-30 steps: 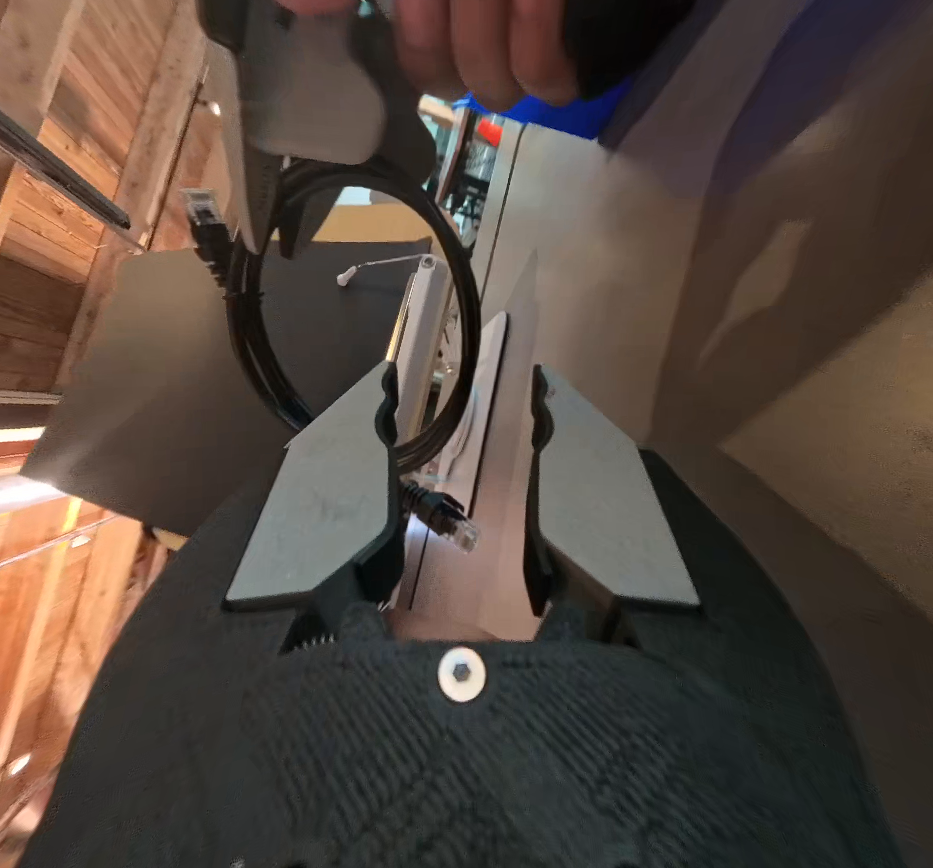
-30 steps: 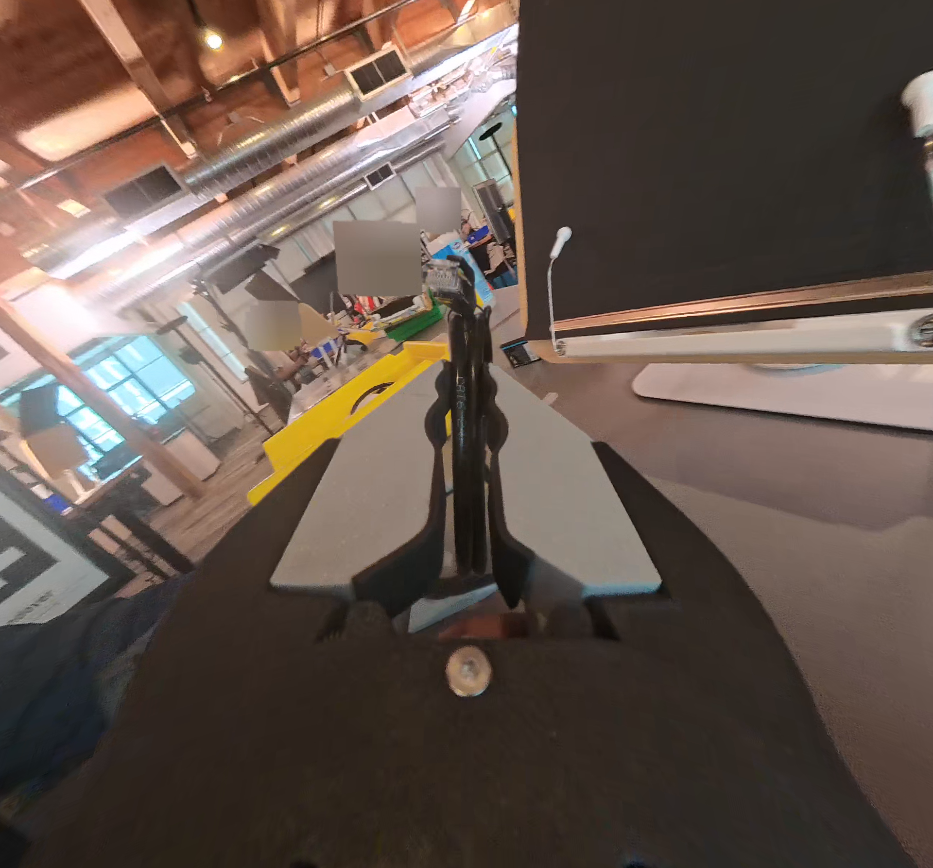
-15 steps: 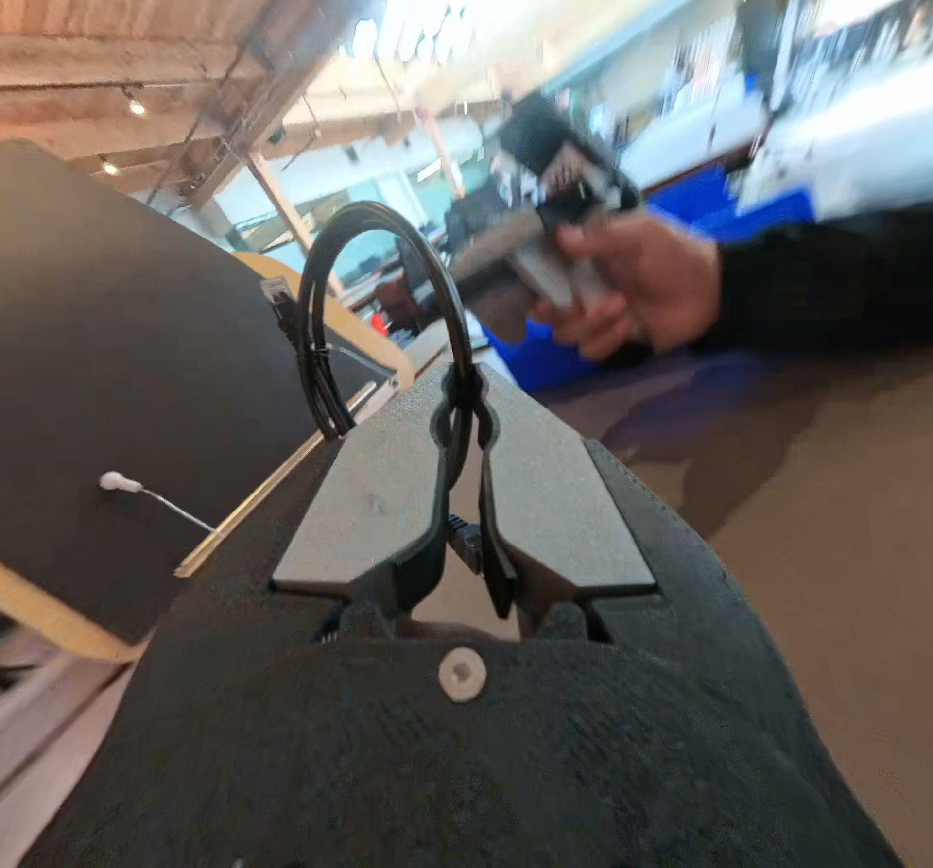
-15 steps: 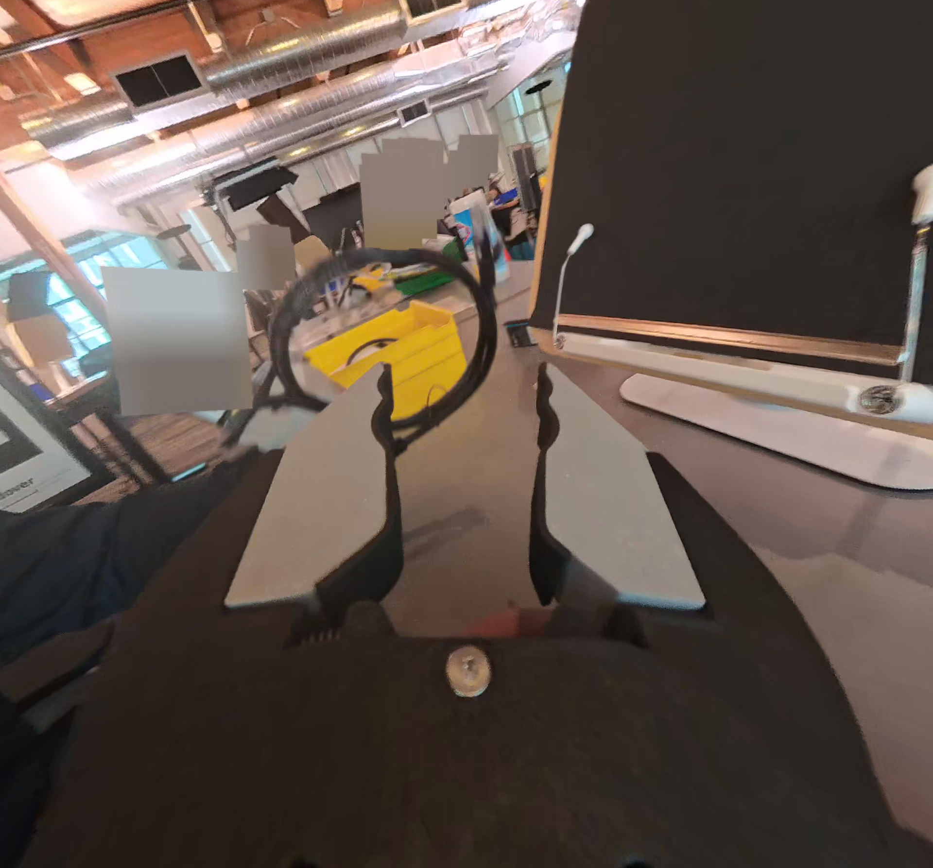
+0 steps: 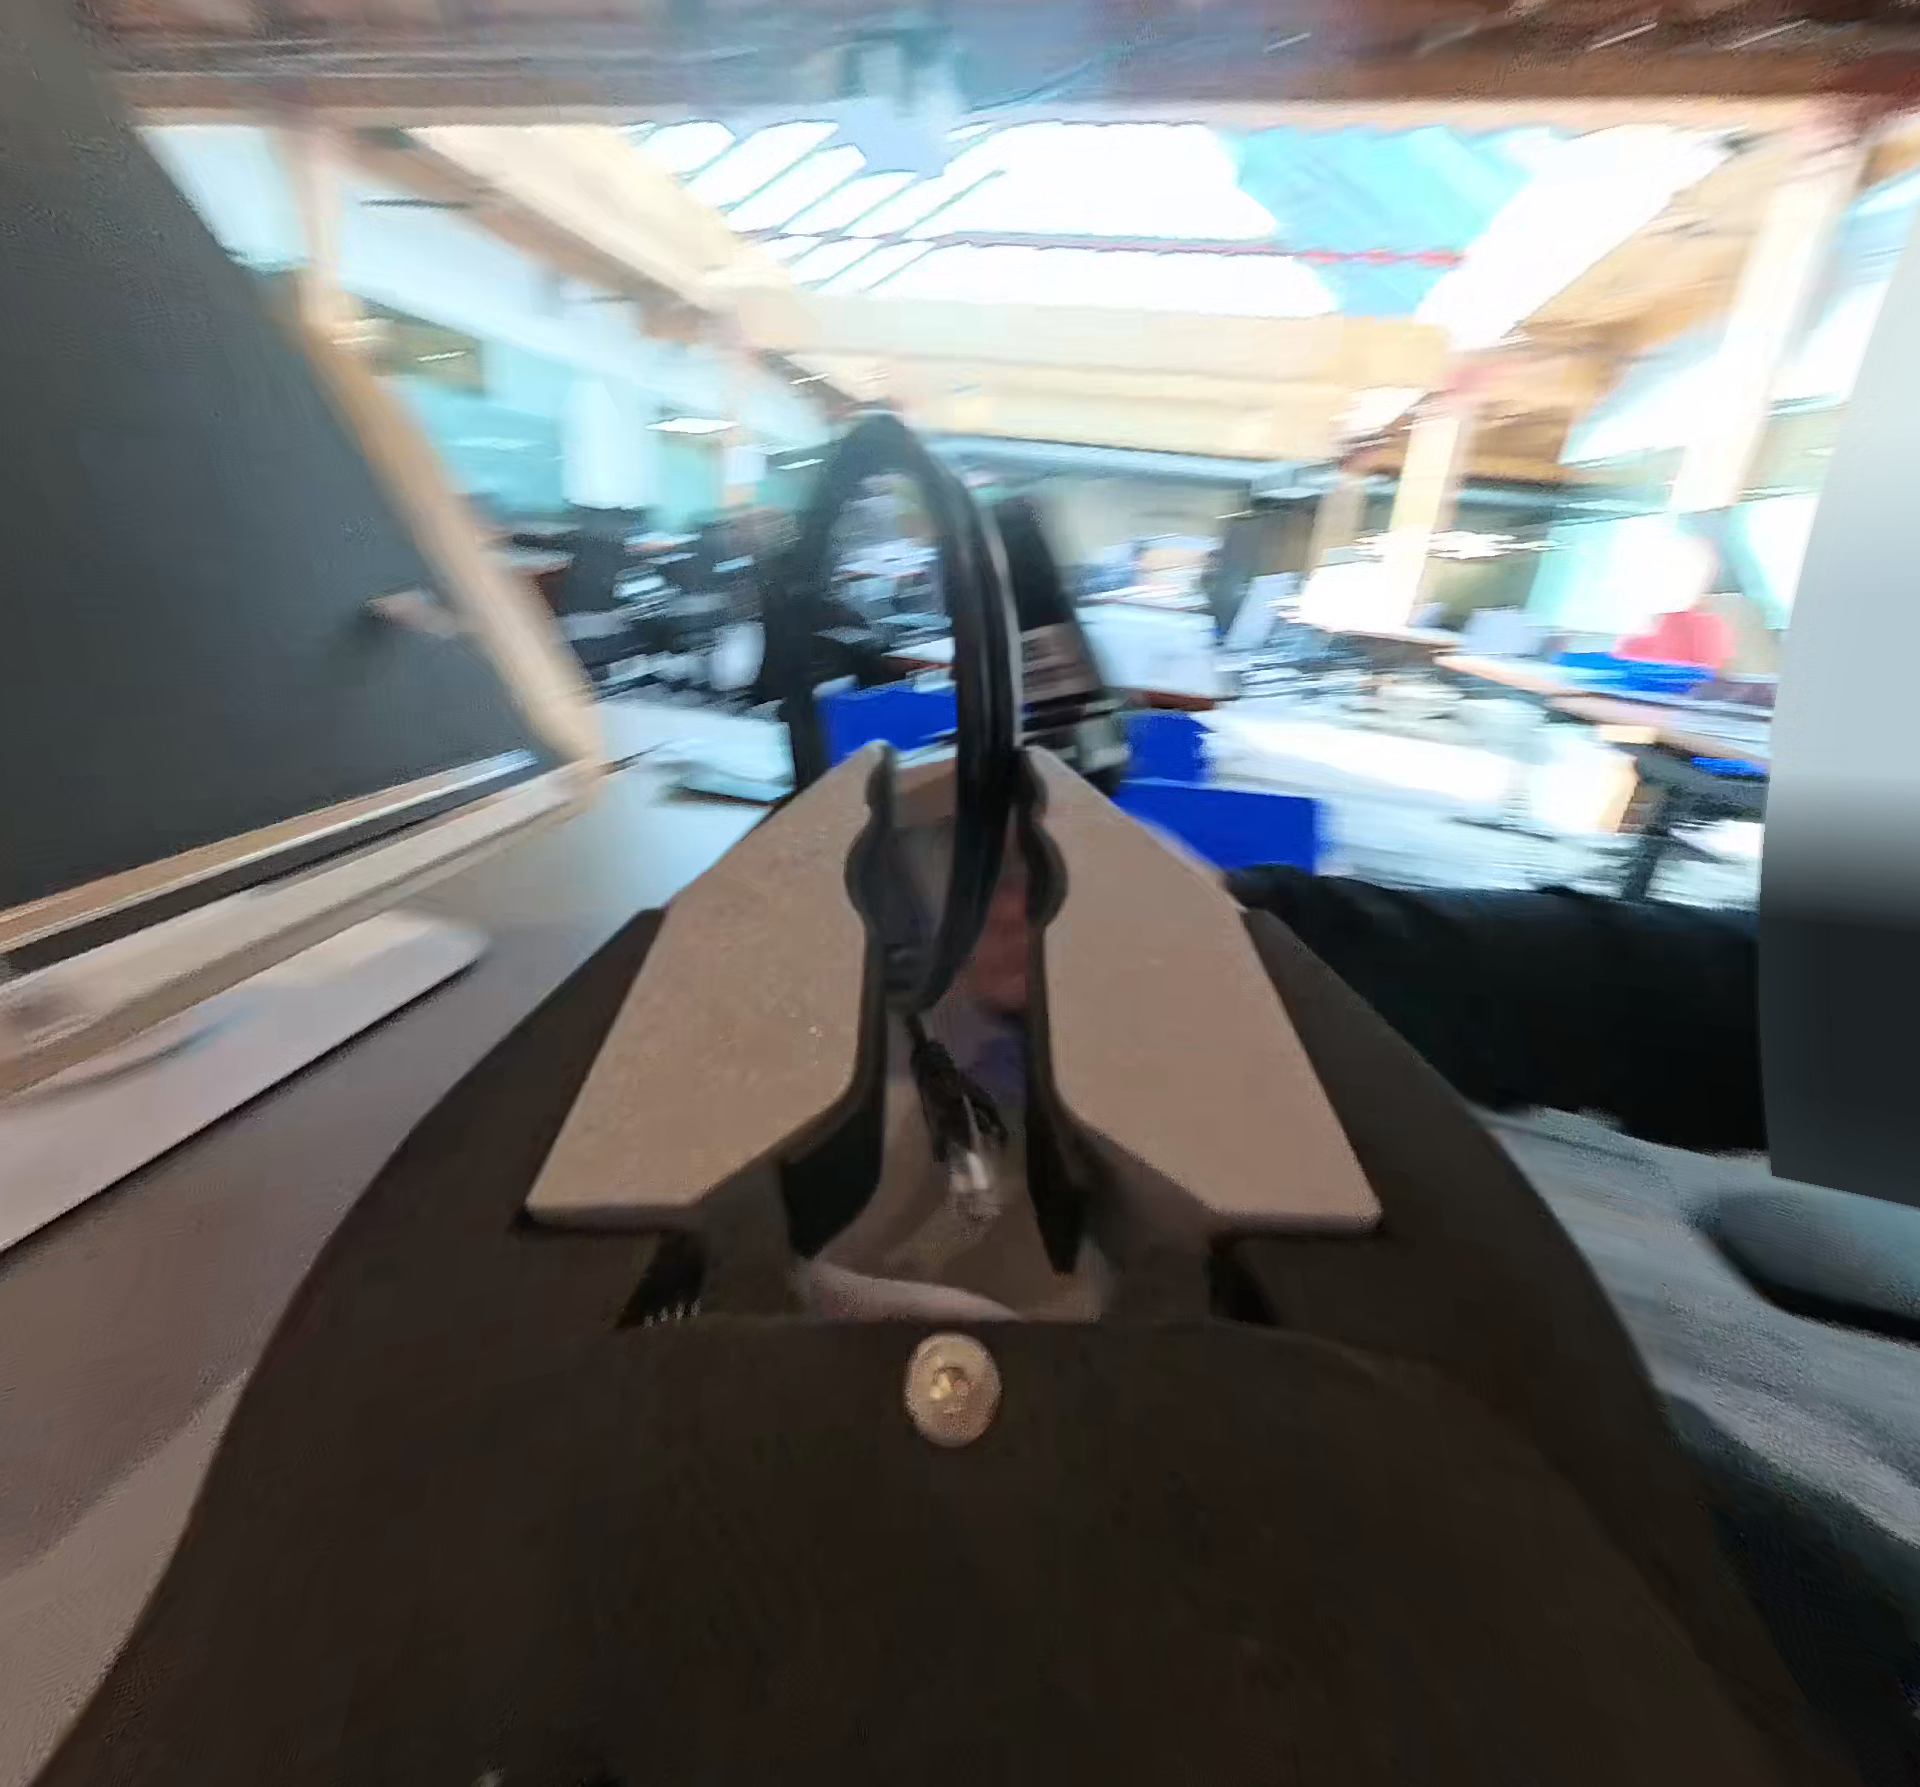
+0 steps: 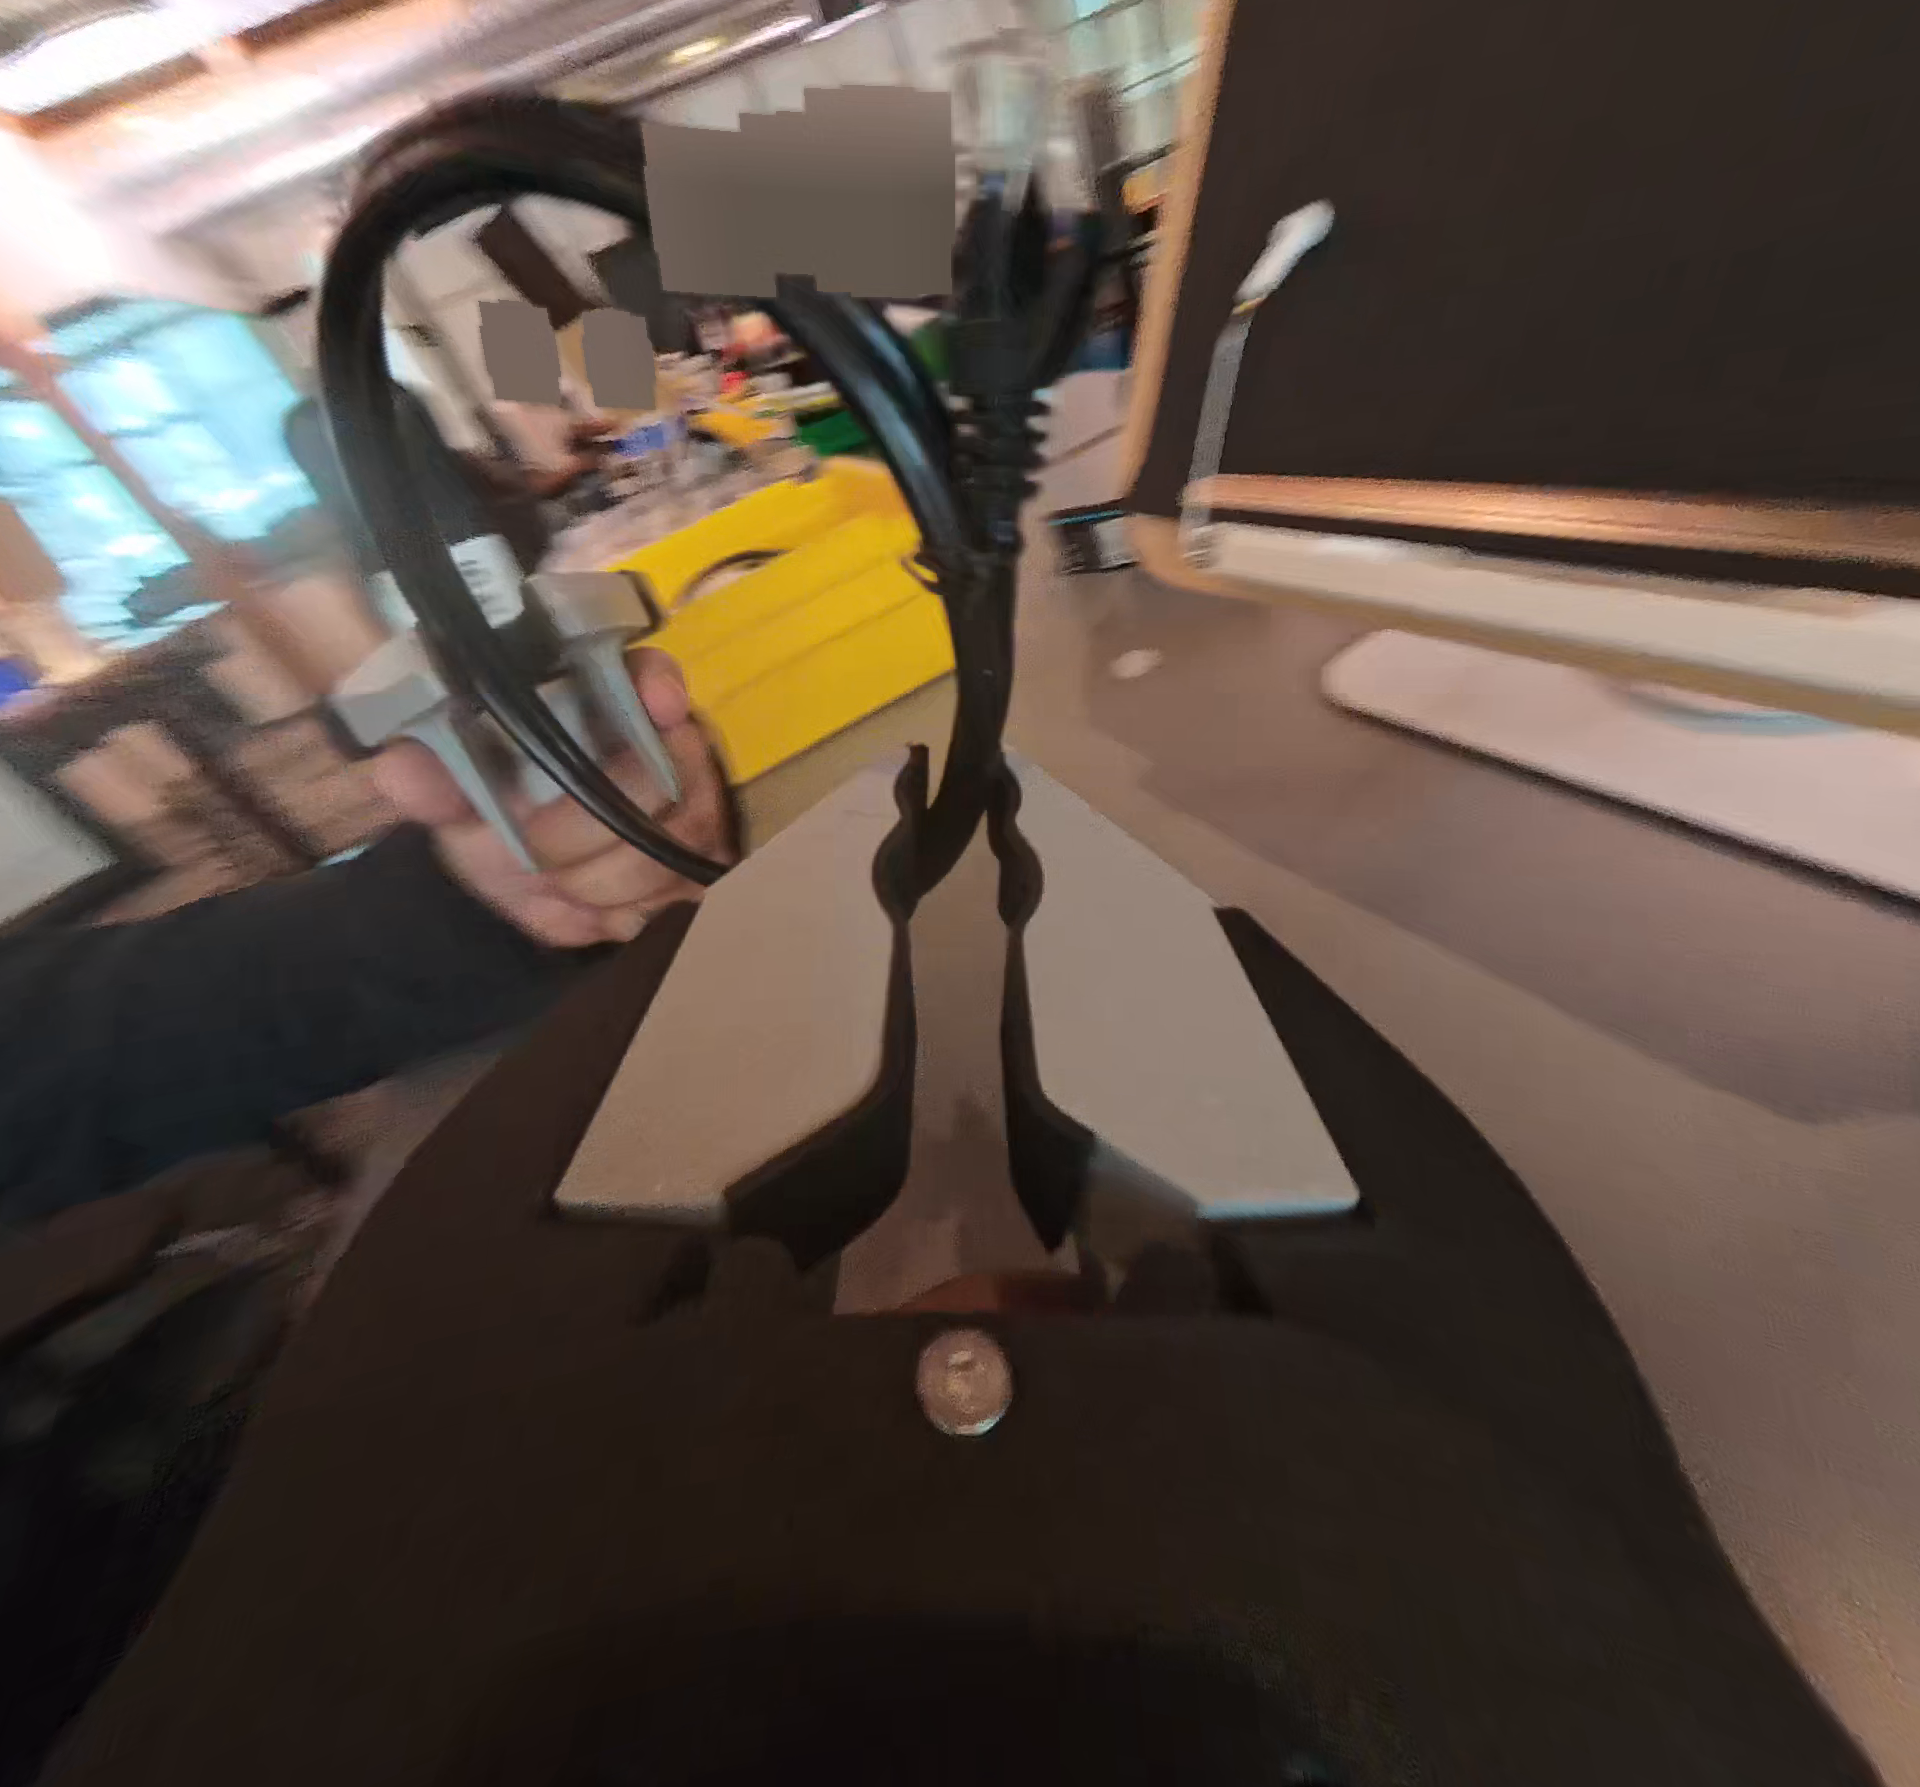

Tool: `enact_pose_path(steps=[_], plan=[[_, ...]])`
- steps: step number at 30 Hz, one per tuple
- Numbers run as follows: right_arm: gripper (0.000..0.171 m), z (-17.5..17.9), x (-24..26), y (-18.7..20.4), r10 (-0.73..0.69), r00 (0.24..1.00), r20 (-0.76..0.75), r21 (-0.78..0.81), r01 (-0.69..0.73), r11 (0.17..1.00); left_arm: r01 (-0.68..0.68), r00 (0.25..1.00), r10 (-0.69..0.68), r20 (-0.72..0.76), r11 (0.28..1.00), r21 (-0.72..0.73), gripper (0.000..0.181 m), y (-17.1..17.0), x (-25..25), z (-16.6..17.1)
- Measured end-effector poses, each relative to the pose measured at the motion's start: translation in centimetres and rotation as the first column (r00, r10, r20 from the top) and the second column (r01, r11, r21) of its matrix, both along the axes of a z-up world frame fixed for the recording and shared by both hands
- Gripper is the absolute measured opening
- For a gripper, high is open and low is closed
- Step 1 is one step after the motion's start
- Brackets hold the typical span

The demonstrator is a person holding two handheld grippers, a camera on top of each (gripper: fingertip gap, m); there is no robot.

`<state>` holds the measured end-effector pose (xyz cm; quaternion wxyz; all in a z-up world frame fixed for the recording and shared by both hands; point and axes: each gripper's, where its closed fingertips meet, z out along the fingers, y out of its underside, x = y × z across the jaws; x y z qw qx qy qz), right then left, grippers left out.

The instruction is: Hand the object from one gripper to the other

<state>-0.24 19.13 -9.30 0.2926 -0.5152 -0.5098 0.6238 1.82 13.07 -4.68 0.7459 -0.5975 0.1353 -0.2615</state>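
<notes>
The object is a black network cable coiled into a loop, with a clear plug on each end. My right gripper is shut on the bundled part of the coil at its fingertips, and the loop stands up and to the left. My left gripper shows at the left of the right wrist view, jaws apart around the loop's far side. In the blurred left wrist view, the cable runs through the gap of my left gripper, lying along the right finger, and one plug hangs between the fingers.
A black board with a wooden edge stands on a white base to the right on the grey table. A yellow bin sits beyond. A person's dark sleeve crosses the table. A grey panel stands at the right. Left tips to right tips: about 8 centimetres.
Half a second ago my left gripper was shut on the cable and my right gripper was open. Now my right gripper has shut on the coil and my left jaws have opened.
</notes>
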Motion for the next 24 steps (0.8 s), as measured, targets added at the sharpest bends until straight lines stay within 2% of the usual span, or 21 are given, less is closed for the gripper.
enact_pose_path(steps=[2,3,4,6,8,10,12,15,16,17,19,20,24], plan=[[0.001,-0.2,0.3,3.4,-0.187,0.982,-0.003,0.127,0.186,0.974,-0.215,0.975,0.207,-0.084,0.972,-0.099,0.041,1.8,-3.2,-1.8],[0.002,-0.5,0.5,5.0,-0.281,0.960,0.003,0.227,0.273,0.935,-0.280,0.955,0.264,-0.134,0.952,-0.125,0.059,2.2,-4.1,-2.5],[0.002,-0.9,0.8,6.5,-0.378,0.926,0.001,0.343,0.355,0.870,-0.325,0.937,0.300,-0.180,0.936,-0.134,0.069,2.4,-4.7,-2.9],[0.001,-1.0,1.3,8.0,-0.488,0.871,-0.052,0.516,0.442,0.733,-0.412,0.890,0.371,-0.266,0.904,-0.117,0.070,2.7,-5.4,-3.5],[0.001,-0.7,1.3,8.1,-0.524,0.846,-0.095,0.603,0.468,0.646,-0.442,0.852,0.386,-0.354,0.892,-0.090,0.069,2.8,-5.0,-4.0],[0.001,-0.1,1.4,7.7,-0.540,0.829,-0.145,0.698,0.473,0.538,-0.451,0.814,0.391,-0.429,0.891,-0.043,0.068,2.9,-4.1,-4.2],[0.001,0.5,1.5,7.2,-0.546,0.809,-0.219,0.819,0.456,0.348,-0.449,0.788,0.401,-0.467,0.894,0.011,0.063,2.8,-3.1,-3.9],[0.001,0.8,1.3,5.8,-0.509,0.807,-0.301,0.919,0.388,0.072,-0.553,0.631,0.590,-0.503,0.797,0.241,0.059,1.8,-3.6,-1.1],[0.001,0.7,1.1,5.3,-0.492,0.813,-0.311,0.934,0.357,-0.001,-0.545,0.601,0.606,-0.520,0.788,0.288,0.058,1.4,-3.1,-0.6],[0.001,0.6,0.9,4.8,-0.484,0.815,-0.319,0.941,0.334,-0.058,-0.512,0.602,0.575,-0.554,0.810,0.285,0.055,1.4,-2.1,-0.8],[0.001,0.2,0.4,3.5,-0.455,0.831,-0.319,0.947,0.293,-0.129,-0.466,0.614,0.496,-0.615,0.856,0.225,0.048,1.8,-0.7,-2.2],[0.001,0.1,0.1,2.7,-0.431,0.843,-0.322,0.947,0.283,-0.154,-0.461,0.594,0.475,-0.649,0.862,0.209,0.048,2.2,-0.6,-2.9],[0.001,0.3,-0.2,0.2,-0.368,0.862,-0.348,0.932,0.274,-0.239,-0.556,0.374,0.466,-0.802,0.805,0.208,0.043,3.2,-3.0,-6.0]])
